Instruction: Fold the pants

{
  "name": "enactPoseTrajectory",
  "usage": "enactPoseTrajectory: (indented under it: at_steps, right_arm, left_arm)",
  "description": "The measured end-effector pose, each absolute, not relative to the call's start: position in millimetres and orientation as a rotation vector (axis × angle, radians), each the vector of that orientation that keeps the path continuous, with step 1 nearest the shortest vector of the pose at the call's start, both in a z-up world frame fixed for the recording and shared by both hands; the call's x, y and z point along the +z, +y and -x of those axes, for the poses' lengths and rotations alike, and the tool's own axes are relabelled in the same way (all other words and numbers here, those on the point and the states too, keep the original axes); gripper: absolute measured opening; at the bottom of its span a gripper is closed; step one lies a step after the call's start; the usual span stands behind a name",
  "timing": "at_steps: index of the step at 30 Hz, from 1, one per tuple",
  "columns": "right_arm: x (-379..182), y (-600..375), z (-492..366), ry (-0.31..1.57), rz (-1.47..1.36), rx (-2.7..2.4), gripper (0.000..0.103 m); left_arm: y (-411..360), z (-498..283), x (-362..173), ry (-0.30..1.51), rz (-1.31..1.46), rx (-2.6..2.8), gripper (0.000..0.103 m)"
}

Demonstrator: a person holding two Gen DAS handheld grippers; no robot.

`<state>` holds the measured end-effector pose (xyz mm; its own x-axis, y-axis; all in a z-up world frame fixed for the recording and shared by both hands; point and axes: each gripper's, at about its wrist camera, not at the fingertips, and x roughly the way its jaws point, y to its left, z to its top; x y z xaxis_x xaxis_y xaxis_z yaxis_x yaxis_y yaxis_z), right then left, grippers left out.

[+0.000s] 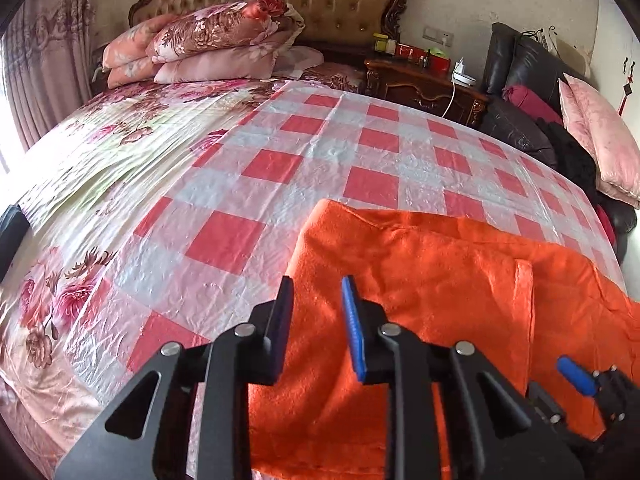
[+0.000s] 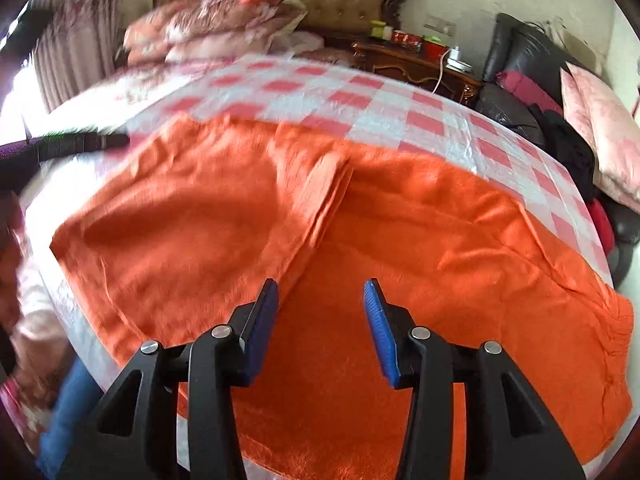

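The soft orange pants (image 2: pixel 280 208) lie spread on the red-and-white checked sheet (image 1: pixel 280 168) on the bed. The left claw (image 1: pixel 316 300) and right claw (image 2: pixel 320 304) hang apart, holding nothing. Folding looks barely begun; next, pinch an edge.

Motion blur is smearing the pillows (image 2: pixel 208 20) at 11 o'clock in the right wrist view. The orange pants (image 1: pixel 440 300) are running off the left wrist frame at 5 o'clock, and the left gripper (image 1: pixel 316 300) is covering their near edge.
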<state>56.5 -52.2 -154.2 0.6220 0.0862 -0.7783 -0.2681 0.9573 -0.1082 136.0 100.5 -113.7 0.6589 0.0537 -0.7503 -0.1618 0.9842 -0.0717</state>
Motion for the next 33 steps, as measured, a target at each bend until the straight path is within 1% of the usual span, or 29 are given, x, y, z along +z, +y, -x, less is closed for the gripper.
enactPoseTrajectory:
  at_steps: [1, 2, 5, 10, 12, 14, 18, 21, 22, 23, 24, 27, 29, 33]
  right_arm:
    - [-155, -57, -55, 0.887, 0.219, 0.193, 0.048]
    - [-154, -61, -54, 0.893, 0.209, 0.187, 0.049]
    - [-149, -72, -46, 0.878, 0.182, 0.167, 0.049]
    - [-137, -57, -29, 0.771, 0.18, 0.252, 0.049]
    - [-147, -49, -32, 0.815, 0.238, 0.229, 0.049]
    - [-157, -52, -37, 0.869, 0.219, 0.221, 0.049]
    - [-155, -50, -40, 0.906, 0.263, 0.215, 0.049]
    - [-140, -58, -46, 0.909, 0.207, 0.195, 0.049]
    - [-133, -61, -49, 0.903, 0.19, 0.186, 0.049]
    - [-125, -63, -55, 0.893, 0.176, 0.177, 0.049]
    - [-118, -63, -64, 0.885, 0.169, 0.167, 0.049]
    - [-108, -53, -95, 0.885, 0.18, 0.186, 0.049]
    - [-109, -44, -119, 0.885, 0.191, 0.203, 0.049]
    - [-137, -34, -166, 0.933, 0.305, 0.101, 0.048]
  left_arm:
    - [100, -135, -111, 0.837, 0.13, 0.12, 0.025]
    - [101, -134, -110, 0.833, 0.128, 0.118, 0.025]
    - [108, -132, -109, 0.835, 0.151, 0.122, 0.025]
    - [117, -133, -118, 0.845, 0.164, 0.082, 0.025]
    - [113, -141, -119, 0.851, 0.134, 0.035, 0.025]
    - [107, -154, -122, 0.869, 0.105, -0.032, 0.025]
    - [100, -192, -128, 0.895, 0.055, -0.113, 0.025]
    - [108, -221, -140, 0.941, 0.038, -0.068, 0.025]
    - [120, -227, -142, 0.946, 0.068, -0.011, 0.026]
    - [134, -230, -143, 0.948, 0.122, 0.024, 0.029]
    - [147, -229, -143, 0.947, 0.171, 0.046, 0.029]
    - [169, -205, -129, 0.856, 0.239, 0.026, 0.029]
    - [178, -177, -125, 0.833, 0.276, -0.007, 0.029]
    - [189, -116, -135, 0.828, 0.35, -0.064, 0.029]
